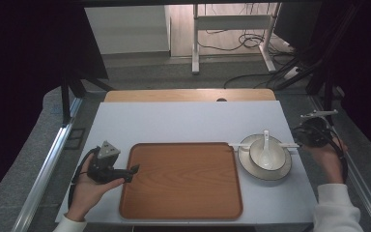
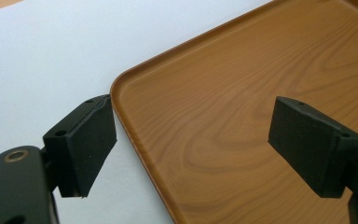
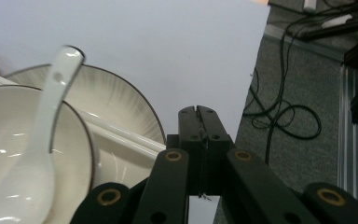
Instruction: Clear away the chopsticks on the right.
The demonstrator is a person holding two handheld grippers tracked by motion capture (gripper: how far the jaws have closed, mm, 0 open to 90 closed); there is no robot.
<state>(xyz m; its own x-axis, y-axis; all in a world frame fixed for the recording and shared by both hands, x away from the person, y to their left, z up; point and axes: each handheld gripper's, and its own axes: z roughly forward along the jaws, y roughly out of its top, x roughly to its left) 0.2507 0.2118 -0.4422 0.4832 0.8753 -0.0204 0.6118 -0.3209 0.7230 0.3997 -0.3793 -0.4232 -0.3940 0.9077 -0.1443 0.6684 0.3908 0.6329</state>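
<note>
- One white ceramic spoon in the bowl, long axis running away from the person in the high view, handle tip pointing to the far edge of the bench, scoop down in the bowl's hollow.
- Two white chopsticks, thin and straight, laid crosswise over the plate beneath the bowl, long axis left to right across the bench, left ends reaching toward the tray's far right corner.
- One bowl, glossy cream with a dark rim, nested on one wider plate with fine radial lines; both round, standing just right of the tray.
- One tray, rectangular with rounded corners and a raised lip, smooth brown wood grain, bare inside.
- Right tool closed with nothing between its jaws, black, hovering beside the plate's right edge near the bench's right side.
- Left tool open wide, nothing gripped, pads matte black and blocky, straddling the tray's left rim: one pad over the white bench, the other over the wood.
</note>
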